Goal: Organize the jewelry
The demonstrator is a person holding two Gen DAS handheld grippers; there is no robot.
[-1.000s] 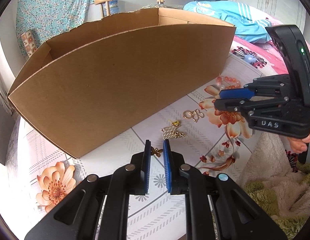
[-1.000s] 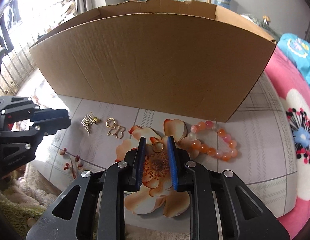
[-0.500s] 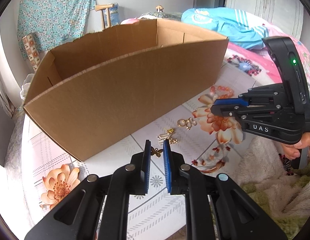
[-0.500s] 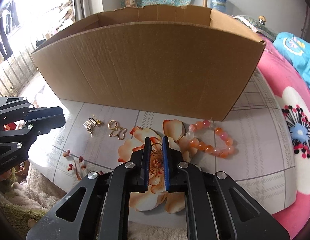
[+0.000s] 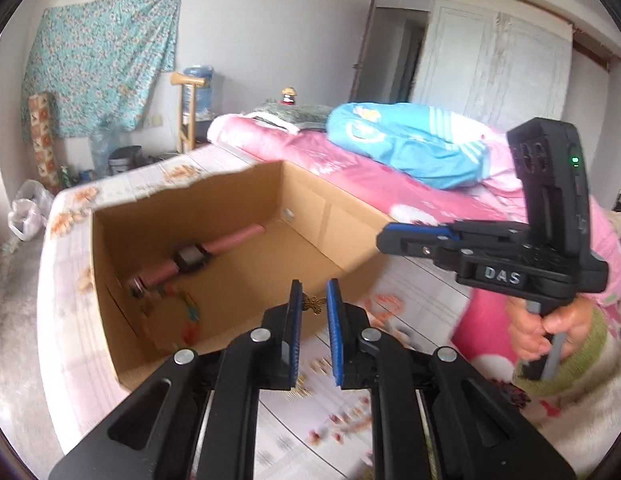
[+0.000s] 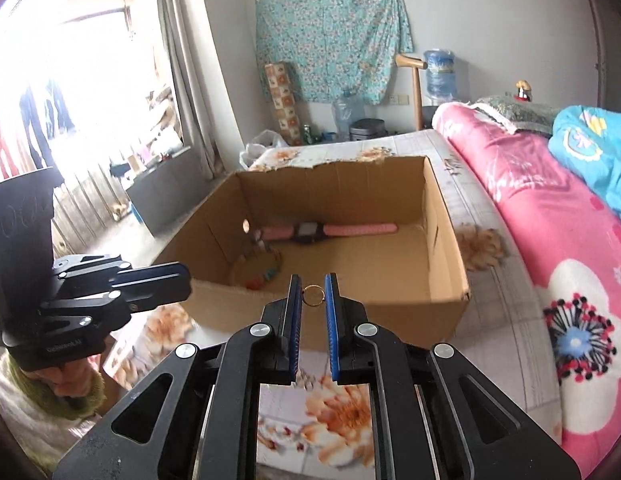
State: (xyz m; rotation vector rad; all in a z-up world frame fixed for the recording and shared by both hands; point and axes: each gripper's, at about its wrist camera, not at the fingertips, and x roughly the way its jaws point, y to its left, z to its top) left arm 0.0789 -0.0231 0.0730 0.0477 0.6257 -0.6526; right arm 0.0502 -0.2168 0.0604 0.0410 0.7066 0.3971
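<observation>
My left gripper (image 5: 313,301) is shut on a small gold butterfly charm (image 5: 315,305), held in the air just in front of the cardboard box (image 5: 230,200). My right gripper (image 6: 313,294) is shut on a thin gold ring (image 6: 313,295), also raised before the box's (image 6: 390,320) near wall. On the box floor lie a pink-strapped watch (image 6: 310,232) (image 5: 198,258) and a colourful bead string (image 6: 266,274) (image 5: 188,314). Each gripper shows side-on in the other's view: the right gripper (image 5: 390,236) and the left gripper (image 6: 178,280).
The box stands on a flower-patterned table cover (image 6: 330,408). A bed with a pink blanket (image 6: 550,240) and a blue quilt (image 5: 410,148) runs along the right. A hand (image 5: 538,328) grips the right tool's handle. Fleece fabric (image 6: 38,400) lies at the near edge.
Both grippers have risen from the table with their pieces, and I now look over the box rim at its floor. The right jaws closed on the ring a second ago.
</observation>
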